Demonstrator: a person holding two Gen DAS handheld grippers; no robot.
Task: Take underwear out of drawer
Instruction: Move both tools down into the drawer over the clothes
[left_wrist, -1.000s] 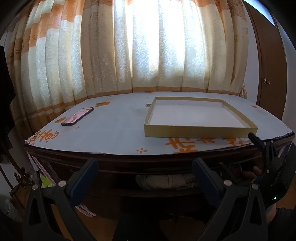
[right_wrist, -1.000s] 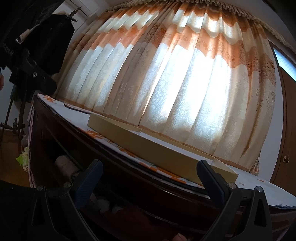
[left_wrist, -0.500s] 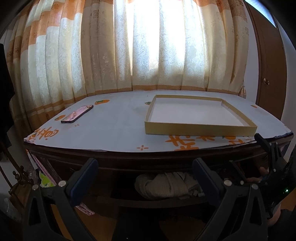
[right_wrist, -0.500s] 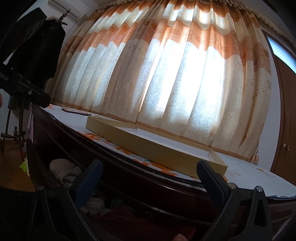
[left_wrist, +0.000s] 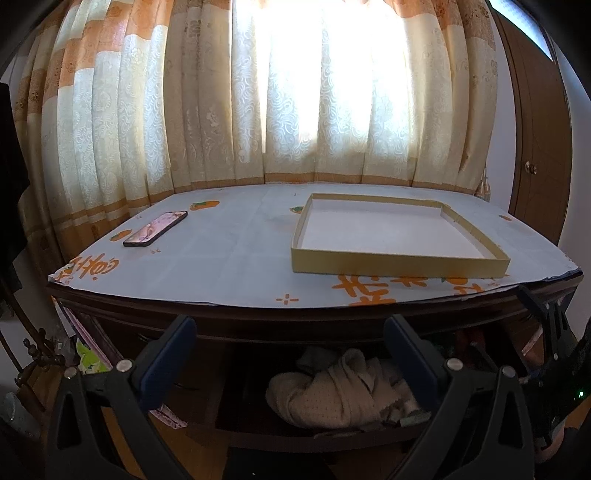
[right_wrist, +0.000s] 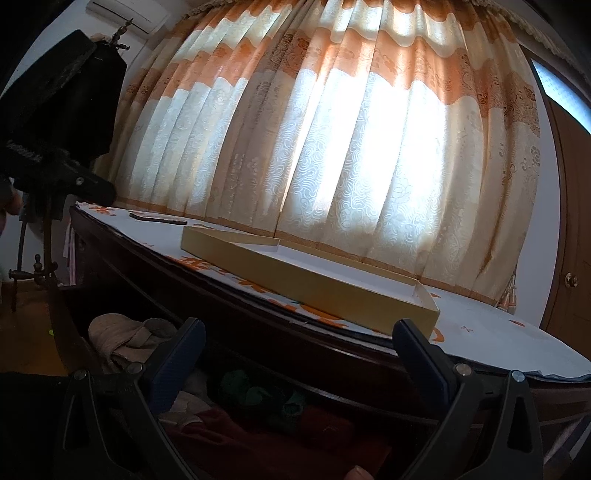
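- The left gripper (left_wrist: 288, 354) hangs in front of the open drawer (left_wrist: 317, 439), its jaws spread wide with nothing between them.
- The right gripper (right_wrist: 299, 350) is likewise released and empty, at the drawer's right end.
- A beige bundle of underwear (left_wrist: 332, 395) lies inside the drawer, below the table edge, between the left gripper's fingers in that view; it sits at the drawer's left end in the right wrist view (right_wrist: 122, 332).
- Darker green and red clothes (right_wrist: 266, 402) fill the drawer to its right.
- On the table (left_wrist: 229, 258) rest a shallow cardboard tray (left_wrist: 399, 266) on the right and a phone (left_wrist: 155, 228) on the far left.
- Backlit curtains (left_wrist: 314, 92) hang behind.
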